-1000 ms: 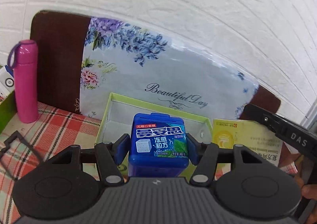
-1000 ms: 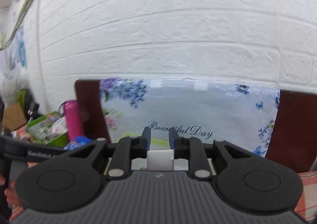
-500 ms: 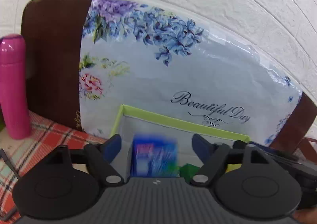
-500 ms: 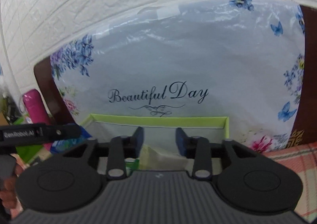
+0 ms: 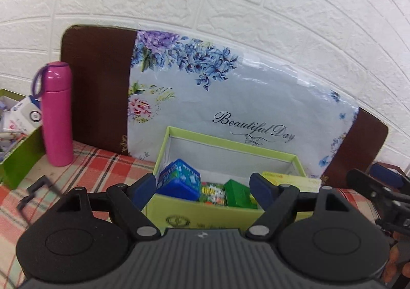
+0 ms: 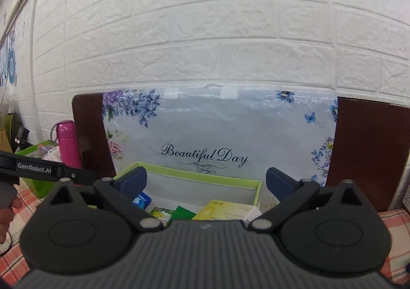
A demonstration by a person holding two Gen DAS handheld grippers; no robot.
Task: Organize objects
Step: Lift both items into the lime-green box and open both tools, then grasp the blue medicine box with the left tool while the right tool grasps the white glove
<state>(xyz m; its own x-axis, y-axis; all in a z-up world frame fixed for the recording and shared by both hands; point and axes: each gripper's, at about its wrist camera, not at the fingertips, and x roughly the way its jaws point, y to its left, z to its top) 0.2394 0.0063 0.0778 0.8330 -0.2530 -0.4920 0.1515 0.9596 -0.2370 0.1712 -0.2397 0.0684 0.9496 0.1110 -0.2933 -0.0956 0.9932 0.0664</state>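
Dropped from the left tongs, the blue gum box lies tilted at the green box's 9 o'clock — both tongs, right tongs included, gape empty, so withdraw straight up.

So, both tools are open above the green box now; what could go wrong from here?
The blue gum container lies tilted against the green box wall, so later items may not sit flat. The yellow carton seems propped on the right rim and might slip out. The left tool could bump the box when withdrawing.

Bright even light, fisheye-bent edges, slight blur.
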